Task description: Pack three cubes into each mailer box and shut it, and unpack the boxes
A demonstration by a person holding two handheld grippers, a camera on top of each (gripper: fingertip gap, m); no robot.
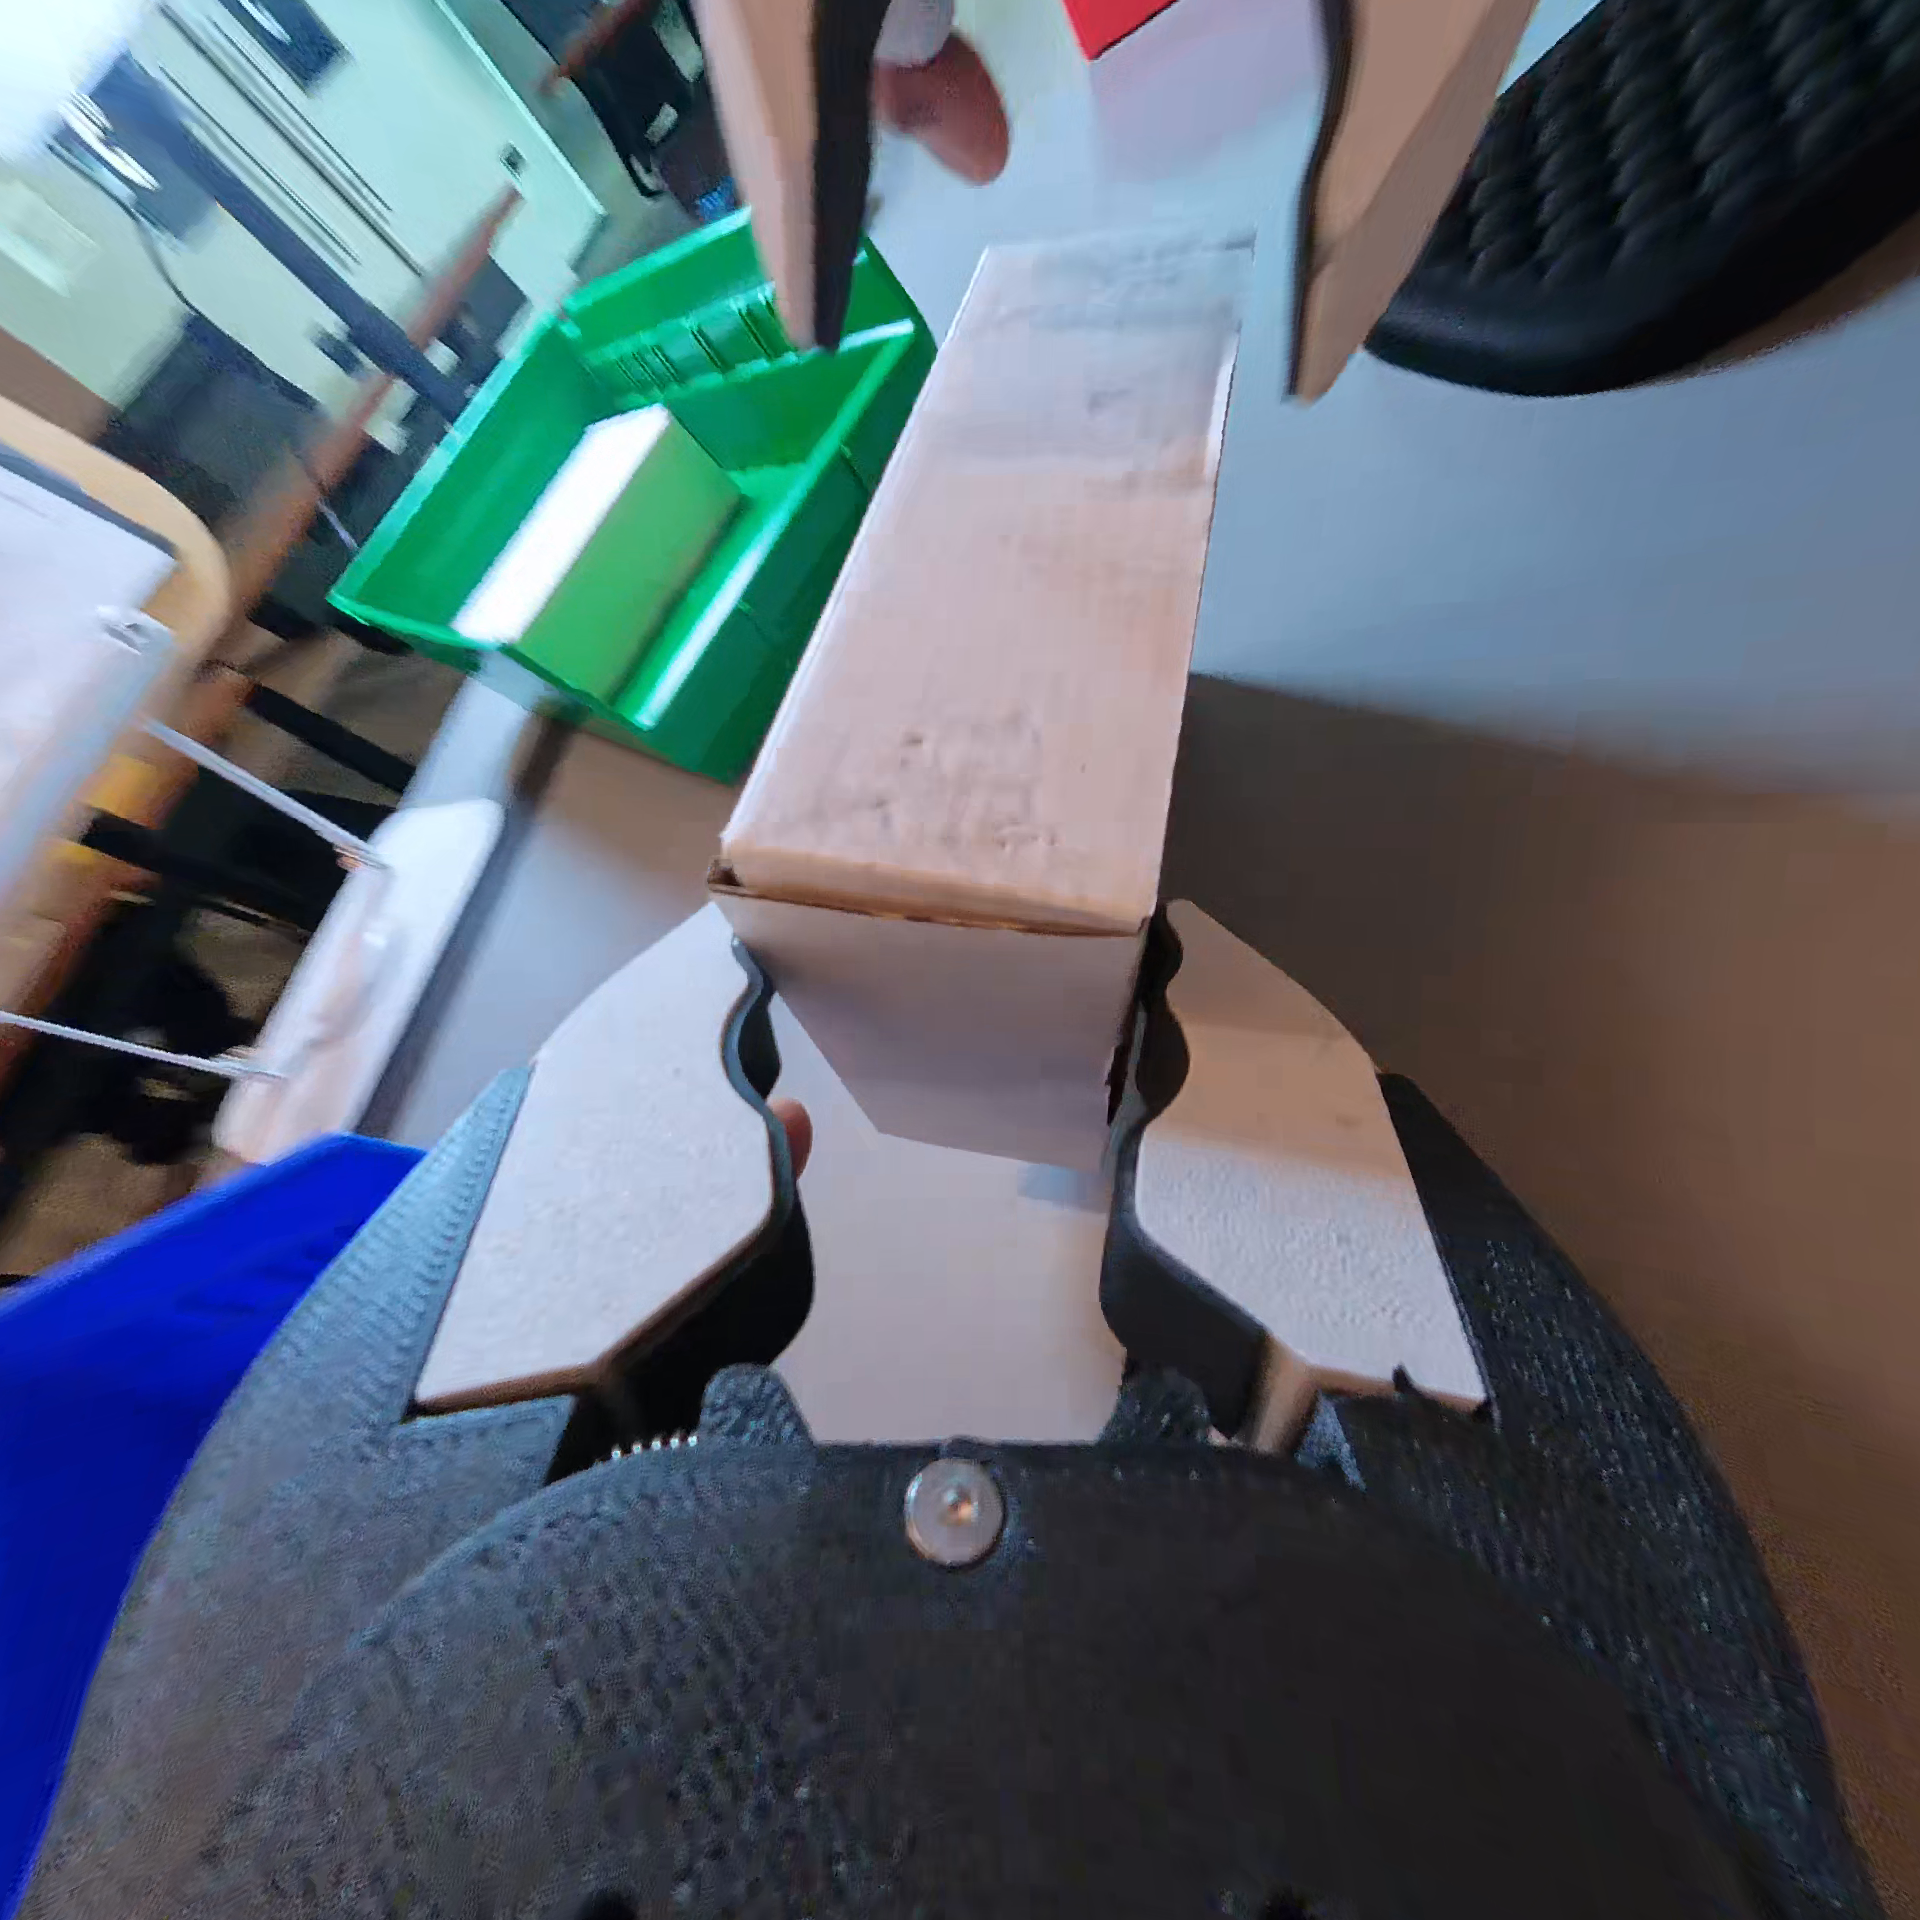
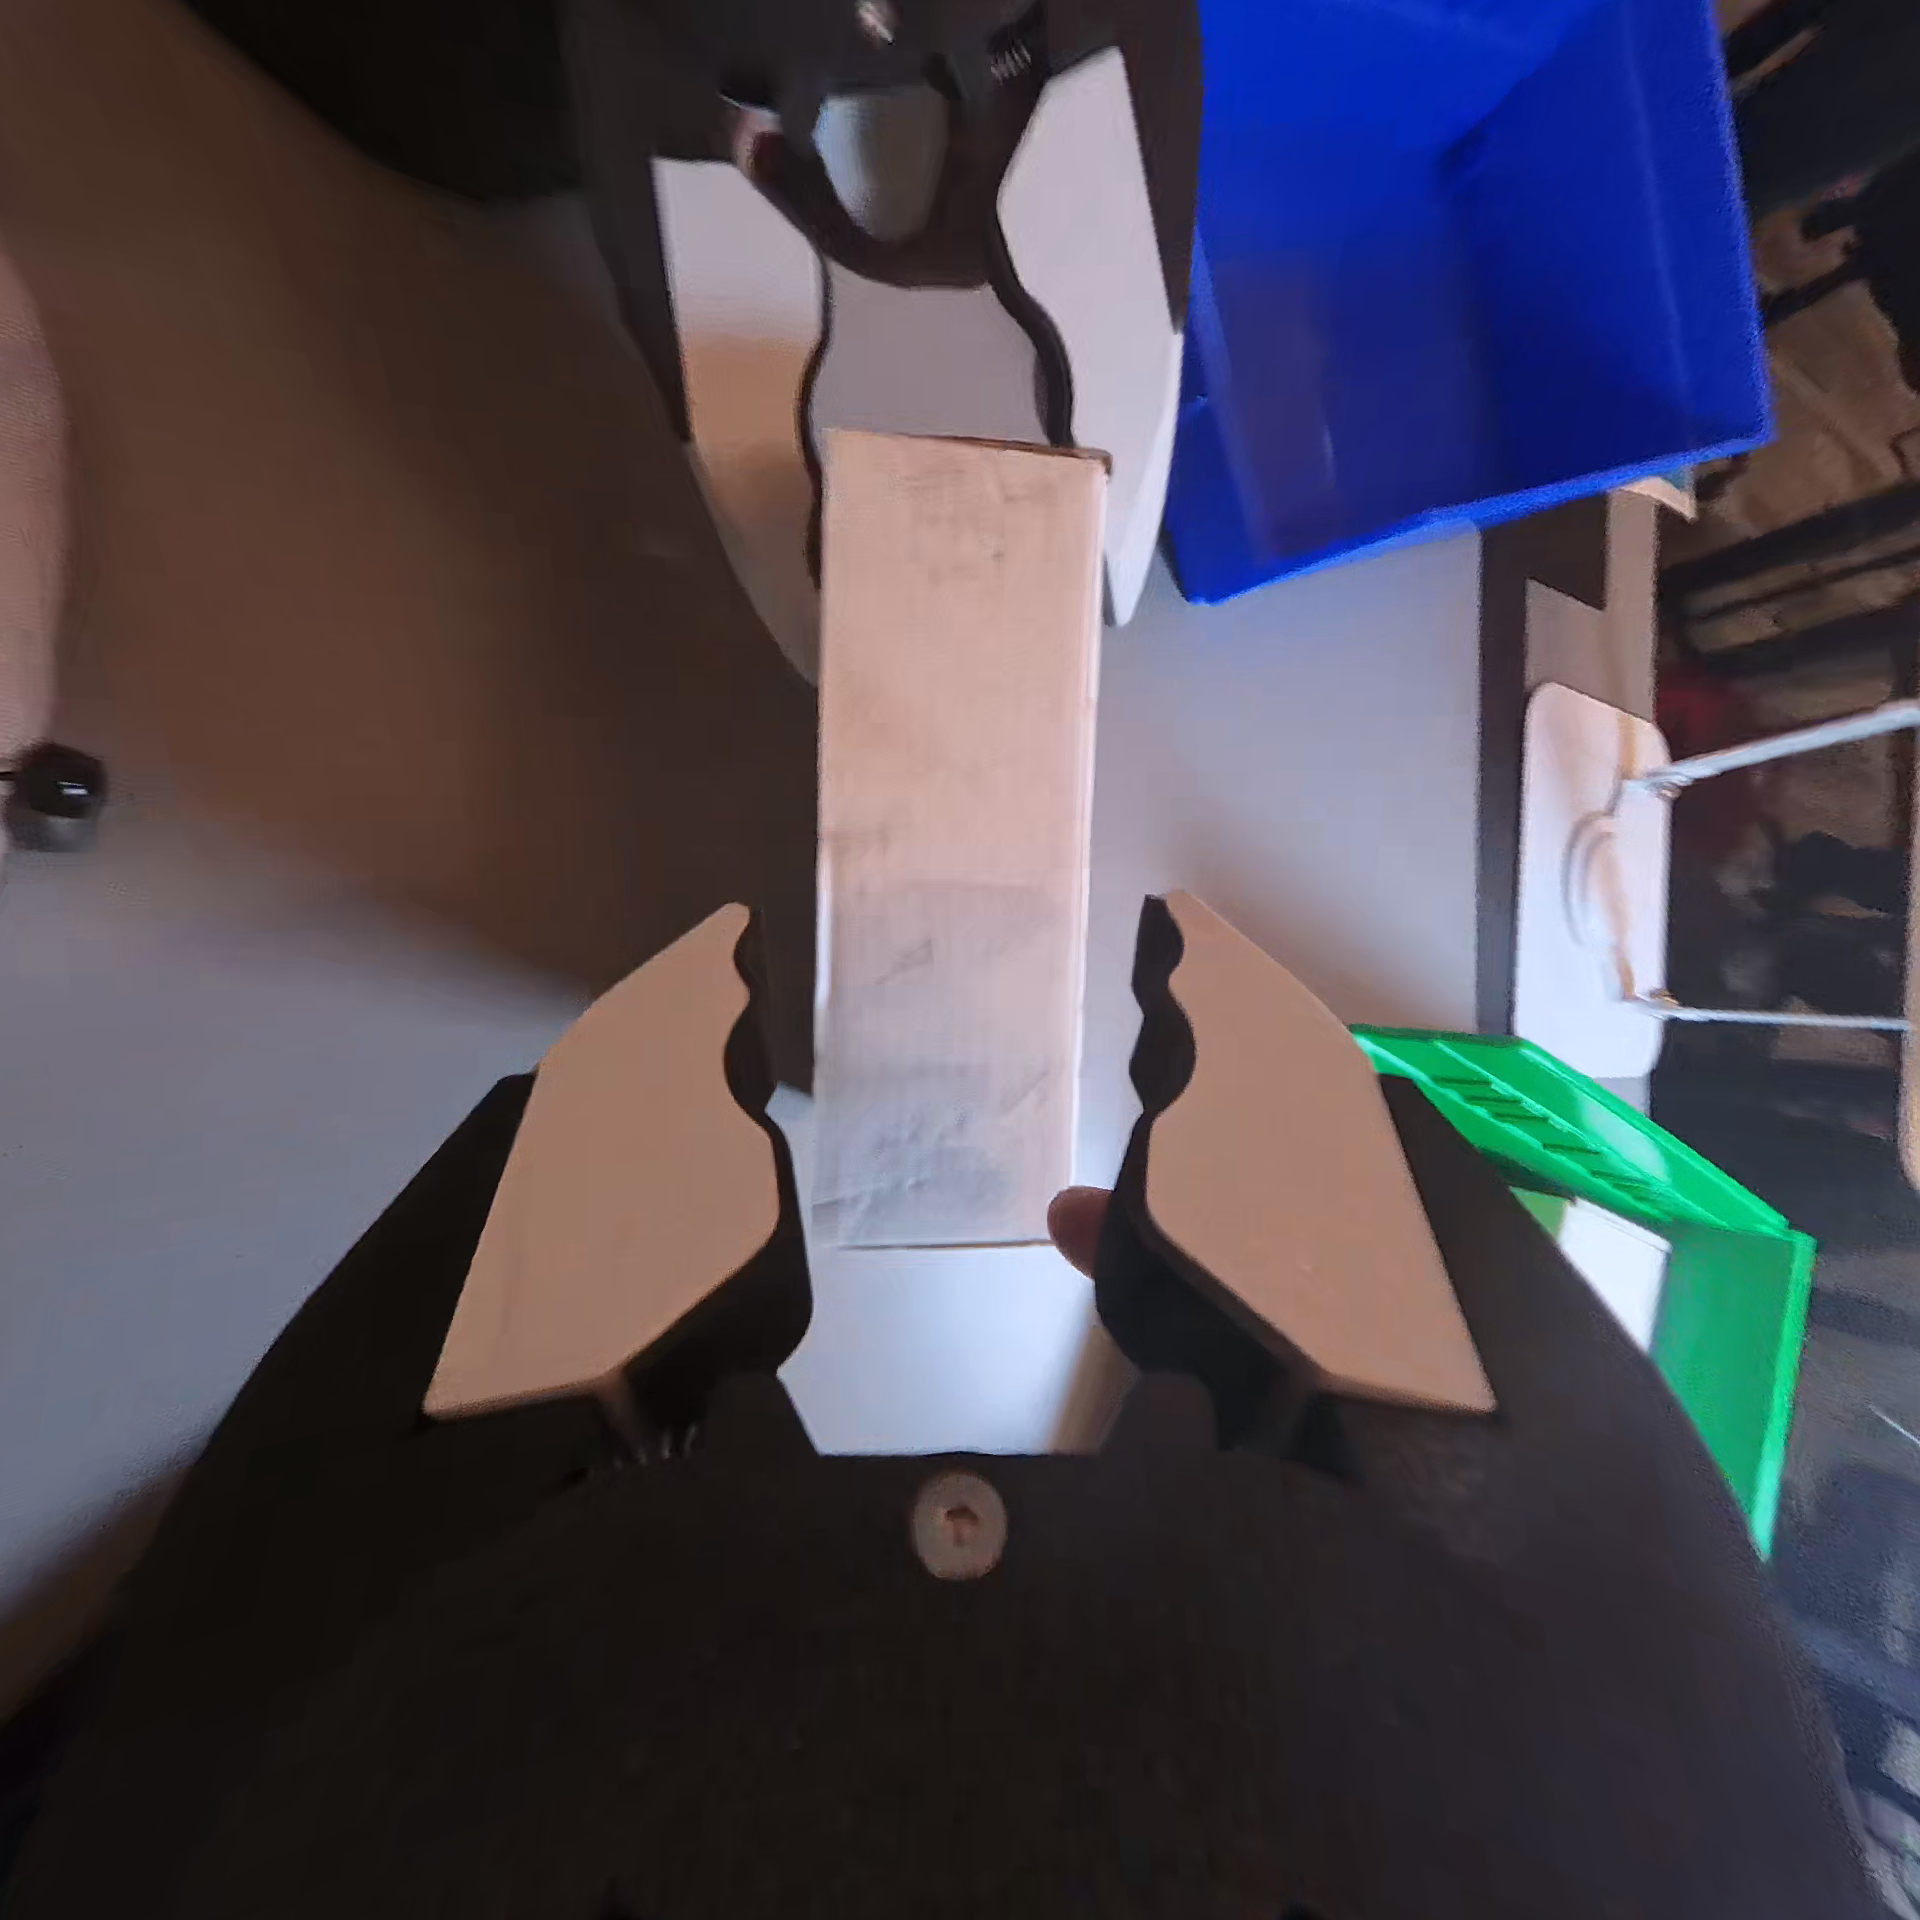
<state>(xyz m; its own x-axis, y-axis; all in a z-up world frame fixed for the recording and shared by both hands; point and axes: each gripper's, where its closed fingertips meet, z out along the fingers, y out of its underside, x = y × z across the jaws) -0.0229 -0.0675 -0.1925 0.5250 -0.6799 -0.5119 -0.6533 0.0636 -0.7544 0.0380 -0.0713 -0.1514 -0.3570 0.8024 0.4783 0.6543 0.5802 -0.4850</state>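
A shut white mailer box (image 1: 997, 644) hangs above the white table (image 1: 1558, 582). My left gripper (image 1: 951, 935) is shut on its near end, one finger pressed on each side. My right gripper (image 1: 1060, 353) is at the box's far end, with open fingers straddling it. In the right wrist view the box (image 2: 956, 810) runs away from my right gripper (image 2: 948, 920), with a gap between the box and each finger. The left gripper (image 2: 940, 436) clamps the box's other end. No cubes show.
A green bin (image 1: 748, 665) holding another white box (image 1: 582, 540) stands at the table's edge; it also shows in the right wrist view (image 2: 1714, 1309). A blue bin (image 2: 1455, 312) stands beside the left gripper. Beyond the table are chairs and furniture.
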